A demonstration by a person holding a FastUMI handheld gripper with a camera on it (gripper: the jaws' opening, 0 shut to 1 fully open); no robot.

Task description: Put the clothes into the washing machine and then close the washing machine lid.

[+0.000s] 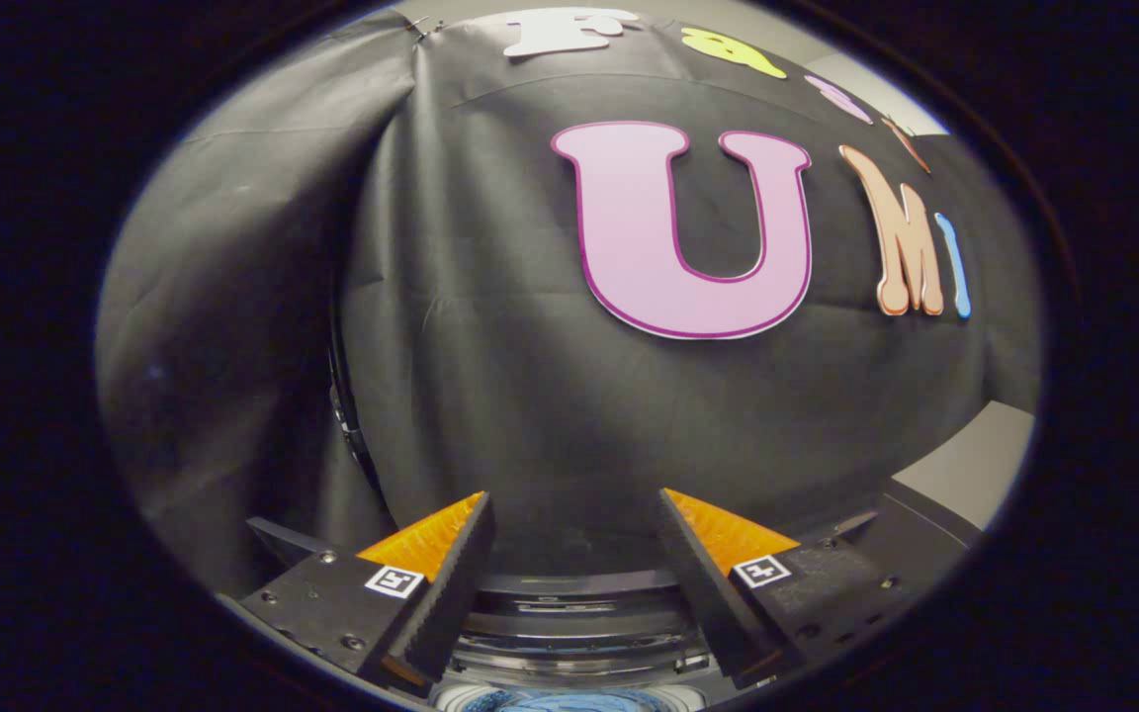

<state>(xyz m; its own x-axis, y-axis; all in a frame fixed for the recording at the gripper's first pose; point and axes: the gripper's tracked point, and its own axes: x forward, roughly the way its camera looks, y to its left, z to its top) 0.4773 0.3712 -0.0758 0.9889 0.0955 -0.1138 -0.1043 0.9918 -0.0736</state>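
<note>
Clothes (569,702) show as one small patch of blue fabric low down between the two fingers, lying inside the round opening of the washing machine (579,633). One machine is in view: its dark curved rim and a few concentric rings run across just beyond the fingertips, with the drum's pale inner edge around the fabric. How many garments make up the blue patch cannot be told.

One gripper (576,509) is in view, its two fingers spread wide apart with nothing between them, each carrying a small square marker on its base. It is held level above the near side of the opening, pointing at the booth's black cloth wall (490,326), which hangs close behind the machine. At far right a strip of grey surface (975,460) shows past the cloth.
</note>
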